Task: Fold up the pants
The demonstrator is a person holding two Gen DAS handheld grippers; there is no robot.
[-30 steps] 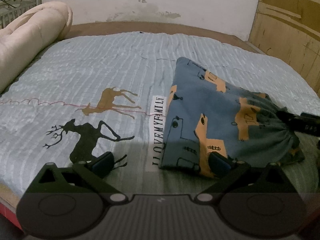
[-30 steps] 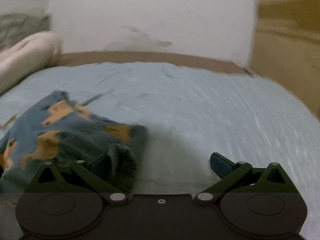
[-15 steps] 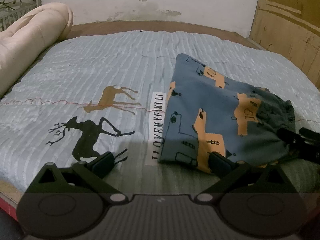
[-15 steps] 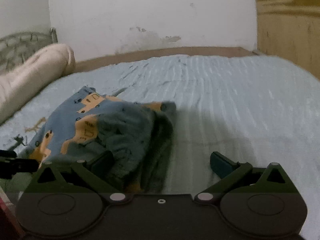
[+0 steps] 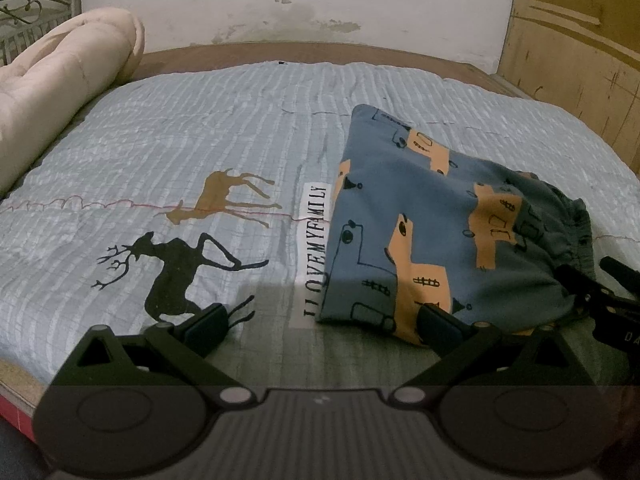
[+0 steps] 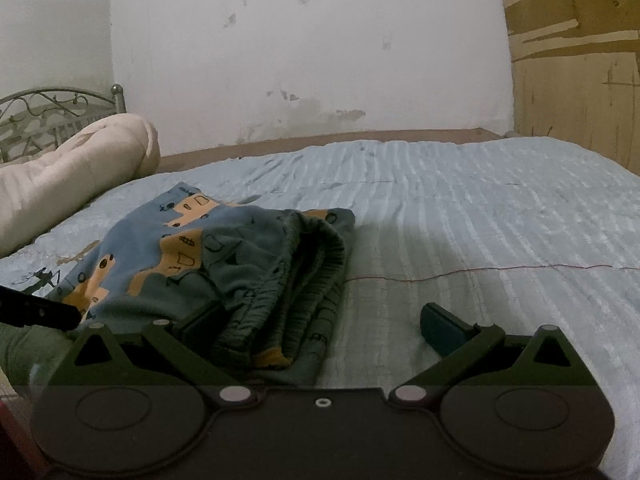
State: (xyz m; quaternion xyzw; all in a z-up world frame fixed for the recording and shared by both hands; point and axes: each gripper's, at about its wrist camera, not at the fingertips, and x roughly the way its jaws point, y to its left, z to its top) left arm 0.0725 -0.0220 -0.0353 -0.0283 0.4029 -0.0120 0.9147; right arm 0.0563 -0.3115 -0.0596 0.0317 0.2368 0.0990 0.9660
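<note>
The blue pants with orange patches lie folded in a compact stack on the striped blue bedspread. Their grey elastic waistband faces the right wrist camera. My left gripper stands open just in front of the stack's near edge, its right finger beside the lower corner. My right gripper is open too, low over the bed; its left finger sits against the waistband end and nothing lies between the fingers. The right gripper's tips also show at the right edge of the left wrist view.
A rolled cream quilt lies along the left side of the bed by a metal headboard. A wooden panel stands at the right. The bed's near edge runs below my left gripper.
The right gripper has let go of the waistband end and pulled back toward the near edge; the pants have settled flat. The left gripper barely moved.
</note>
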